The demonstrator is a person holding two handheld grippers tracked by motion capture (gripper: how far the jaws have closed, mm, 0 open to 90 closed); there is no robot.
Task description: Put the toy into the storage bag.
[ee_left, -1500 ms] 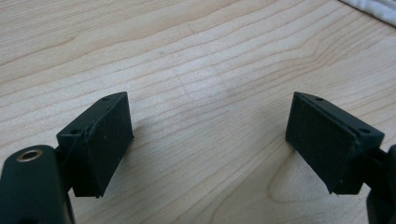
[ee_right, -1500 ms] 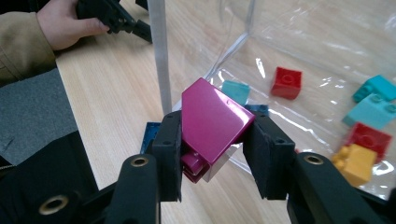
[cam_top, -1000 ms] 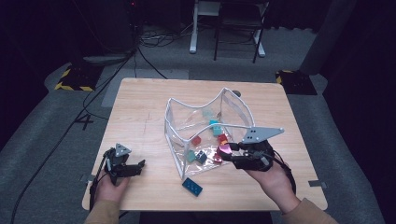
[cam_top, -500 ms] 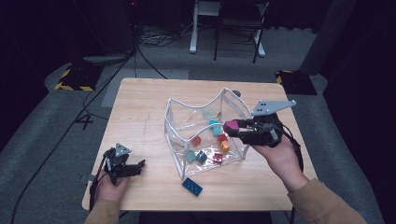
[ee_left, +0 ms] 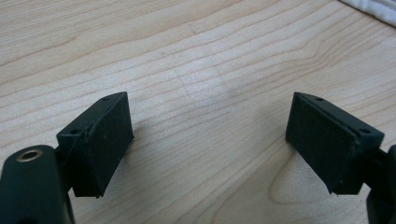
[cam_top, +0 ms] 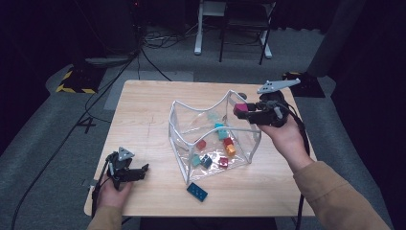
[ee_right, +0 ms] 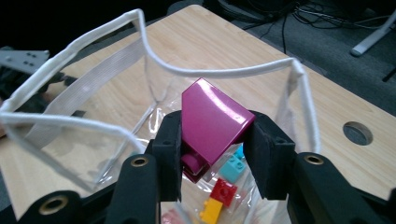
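Over the far-right corner of the clear bin (cam_top: 213, 136), the right claw (cam_top: 245, 109) is clamped on a magenta brick (cam_top: 241, 108), held w/ a jaw on each side; in the right gripper view the brick (ee_right: 212, 123) sits tilted, sloped face up, above the bin's white rim (ee_right: 210, 71). Vs. a sec ago, that claw was low at the bin's near-right side w/ the magenta piece down by the others; half a sec ago it was partway up. Now it's raised and moved back toward the far rim, so the brick is lifted clear of the pile. Judging from that, the step in hand is pulling a piece out of the bin, w/ the grasp done and the carry underway; where it's to go can't be told. Left claw (cam_top: 128, 172) hasn't moved: resting near the table's (cam_top: 143, 110) front-left corner, jaws wide apart w/ nothing btwn them, bare wood showing in the left gripper view. A blue brick (cam_top: 197, 191) lies on the table just in front of the bin, same spot as before. Other small bricks (red, teal, orange) remain inside on the bin's floor.
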